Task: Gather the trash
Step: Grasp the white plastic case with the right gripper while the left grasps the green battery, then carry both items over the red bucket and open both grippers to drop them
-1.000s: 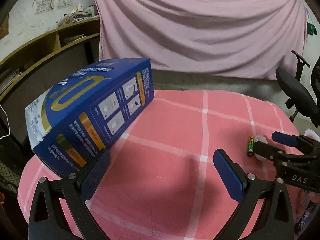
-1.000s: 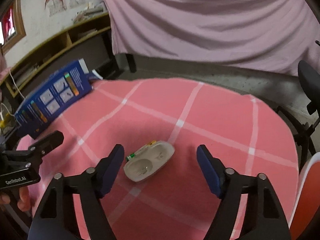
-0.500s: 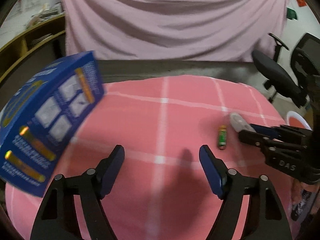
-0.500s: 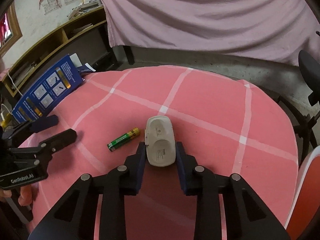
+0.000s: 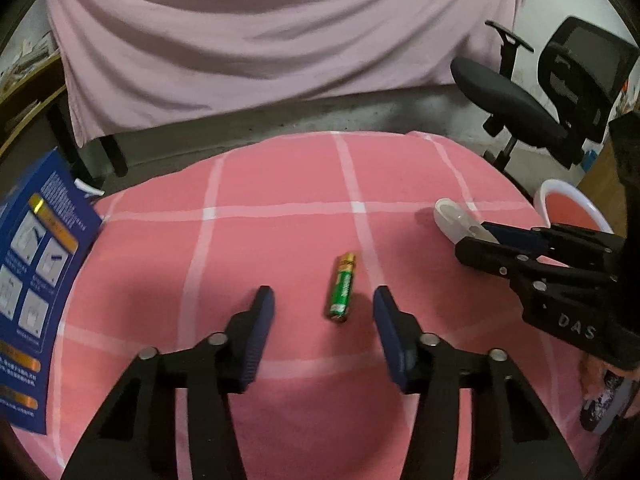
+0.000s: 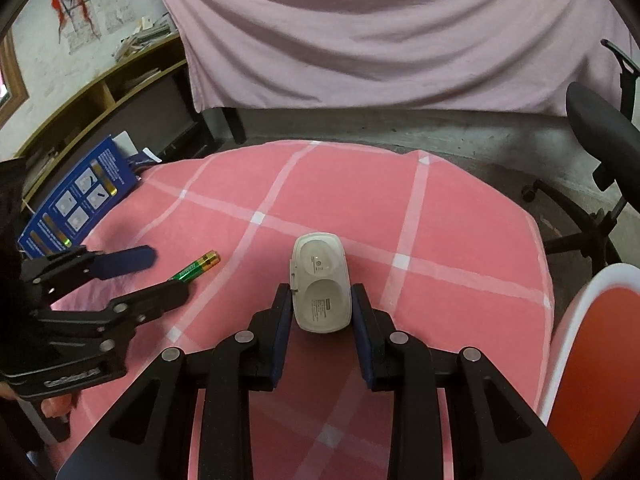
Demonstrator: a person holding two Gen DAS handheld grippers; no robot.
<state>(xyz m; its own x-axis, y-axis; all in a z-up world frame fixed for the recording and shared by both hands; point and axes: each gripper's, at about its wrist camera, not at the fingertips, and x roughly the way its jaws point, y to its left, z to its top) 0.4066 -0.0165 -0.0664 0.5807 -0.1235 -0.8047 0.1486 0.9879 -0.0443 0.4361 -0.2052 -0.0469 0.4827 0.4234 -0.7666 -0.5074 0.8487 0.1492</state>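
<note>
At the far left edge of the pink checked table (image 5: pixel 280 184) a blue box (image 5: pixel 36 280) stands tilted, overhanging the cloth's rim. Right of it, toward the middle of the table, the left gripper (image 5: pixel 323 308) hovers with its jaws spread apart, holding nothing. A green battery (image 5: pixel 342 287) lies flat on the cloth between the two blue pads (image 5: pixel 258 332), nearer the right-hand one and touching neither; its gold end points away from the gripper.

Further right on the table, the right gripper (image 6: pixel 320 312) is clamped on a white case (image 6: pixel 321 286), one pad pressed to each long side. The case's far half sticks out past the fingertips. From the right wrist view the battery (image 6: pixel 196 266) lies left of the case, apart from it.

Past the table's right rim sits a white-rimmed red bin (image 6: pixel 592 360), and beyond that a black chair (image 5: pixel 532 100).
</note>
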